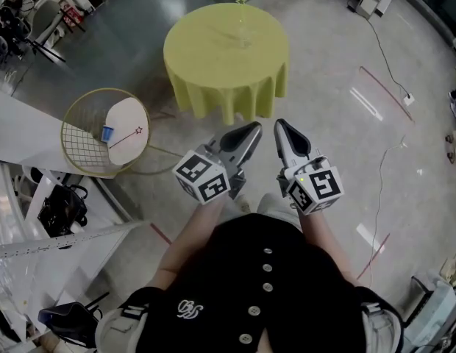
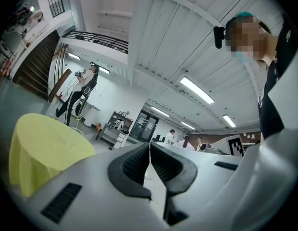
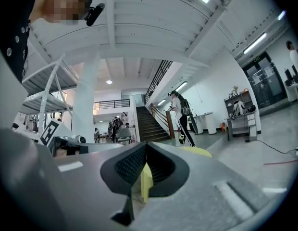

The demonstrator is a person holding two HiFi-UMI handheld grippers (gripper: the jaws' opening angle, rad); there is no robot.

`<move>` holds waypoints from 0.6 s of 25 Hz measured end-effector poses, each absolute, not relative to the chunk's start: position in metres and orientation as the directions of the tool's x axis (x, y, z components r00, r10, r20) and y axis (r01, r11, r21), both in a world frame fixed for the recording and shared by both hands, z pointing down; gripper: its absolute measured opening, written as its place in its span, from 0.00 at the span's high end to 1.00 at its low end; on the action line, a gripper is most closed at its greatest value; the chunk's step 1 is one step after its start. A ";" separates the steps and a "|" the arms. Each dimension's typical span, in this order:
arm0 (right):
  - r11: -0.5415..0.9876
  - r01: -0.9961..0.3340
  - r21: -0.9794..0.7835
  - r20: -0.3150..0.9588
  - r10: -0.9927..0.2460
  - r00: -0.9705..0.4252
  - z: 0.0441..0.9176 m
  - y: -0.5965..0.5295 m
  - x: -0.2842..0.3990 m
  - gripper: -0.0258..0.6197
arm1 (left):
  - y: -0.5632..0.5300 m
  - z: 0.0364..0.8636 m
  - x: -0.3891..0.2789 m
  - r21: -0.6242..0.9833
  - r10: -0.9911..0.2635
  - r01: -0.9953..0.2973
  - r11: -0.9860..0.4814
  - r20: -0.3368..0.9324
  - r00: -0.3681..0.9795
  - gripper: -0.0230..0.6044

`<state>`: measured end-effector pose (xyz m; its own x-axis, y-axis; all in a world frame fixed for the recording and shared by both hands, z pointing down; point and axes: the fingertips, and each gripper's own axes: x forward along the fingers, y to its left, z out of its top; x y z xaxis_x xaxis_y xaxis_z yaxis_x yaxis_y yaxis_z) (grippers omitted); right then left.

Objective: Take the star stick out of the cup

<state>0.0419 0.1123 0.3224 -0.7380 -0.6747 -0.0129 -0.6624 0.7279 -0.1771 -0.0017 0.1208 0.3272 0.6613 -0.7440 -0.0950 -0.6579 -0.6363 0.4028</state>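
Both left gripper point(image 1: 256, 127) and right gripper point(image 1: 279, 124) closed, empty; far star stick point(image 1: 242, 13) looks thin, light, so pinch shaft above cup point(image 1: 245, 40)

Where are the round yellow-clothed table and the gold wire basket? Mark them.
Round yellow-clothed table point(image 1: 209, 65): head view, bare cloth top.
Gold wire basket point(image 1: 79, 150): head view, wire wall.

Left tool point(image 1: 251, 129), right tool point(image 1: 281, 126): both closed.
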 end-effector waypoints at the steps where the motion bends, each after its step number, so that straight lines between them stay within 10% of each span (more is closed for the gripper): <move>1: 0.727 -0.663 -0.178 -0.009 -0.675 -0.738 0.324 0.112 0.041 0.96 | 0.119 0.329 -0.003 0.407 -0.743 -0.657 -0.635 -0.091 0.663 0.93; 15: 0.746 -0.637 -0.193 0.015 -0.647 -0.762 0.334 0.074 0.024 0.96 | 0.083 0.336 -0.005 0.448 -0.724 -0.624 -0.640 -0.080 0.685 0.93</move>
<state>0.0238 0.0745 0.3336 -0.7621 -0.6473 0.0149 -0.6374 0.7461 -0.1928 -0.0046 0.0832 0.3365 0.6854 -0.7238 -0.0801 -0.6239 -0.6404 0.4480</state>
